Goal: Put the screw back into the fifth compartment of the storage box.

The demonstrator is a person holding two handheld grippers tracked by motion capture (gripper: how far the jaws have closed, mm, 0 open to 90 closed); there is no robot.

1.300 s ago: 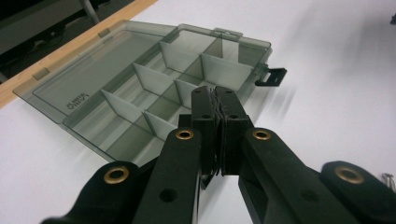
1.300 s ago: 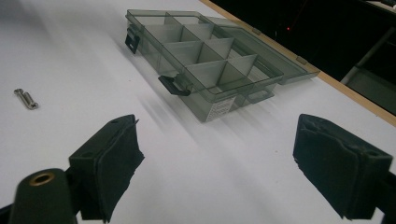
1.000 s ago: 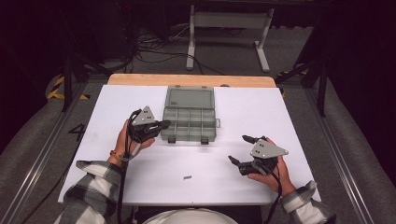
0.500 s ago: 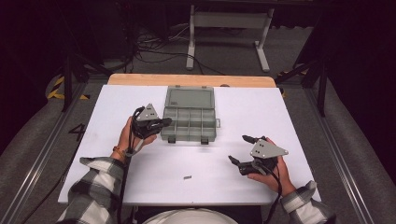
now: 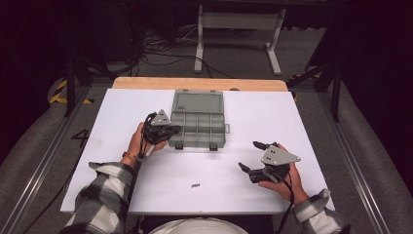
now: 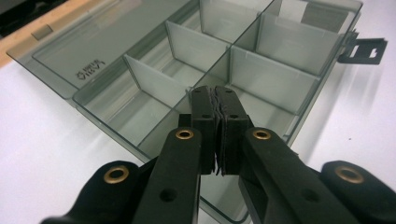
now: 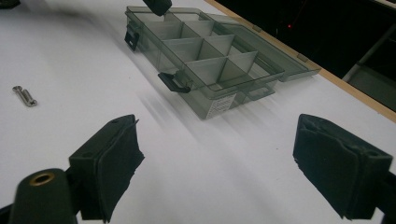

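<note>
The left gripper [image 5: 175,129] is hovering with its jaws pressed together and nothing between them, tips over the near-left compartment of the open grey organiser box [image 5: 198,127]. The right gripper [image 5: 253,157] is resting, jaws spread wide and empty, well apart from the box. Two small screws [image 5: 196,185] are lying on the white table [image 5: 253,109] between the hands.

Tabletop [image 5: 122,102], as I see it from my station: white sheet surface, with a strip of bare wood [image 5: 195,83] along the far edge. Resting on it: one smoky-grey clear plastic compartment box [image 5: 197,124], lid folded flat toward the wooden strip, two dark latches on the near wall, dividers upright. Well apart from the box, near the front edge: two small metal screws [image 7: 24,95] lying side by side, touching.
</note>
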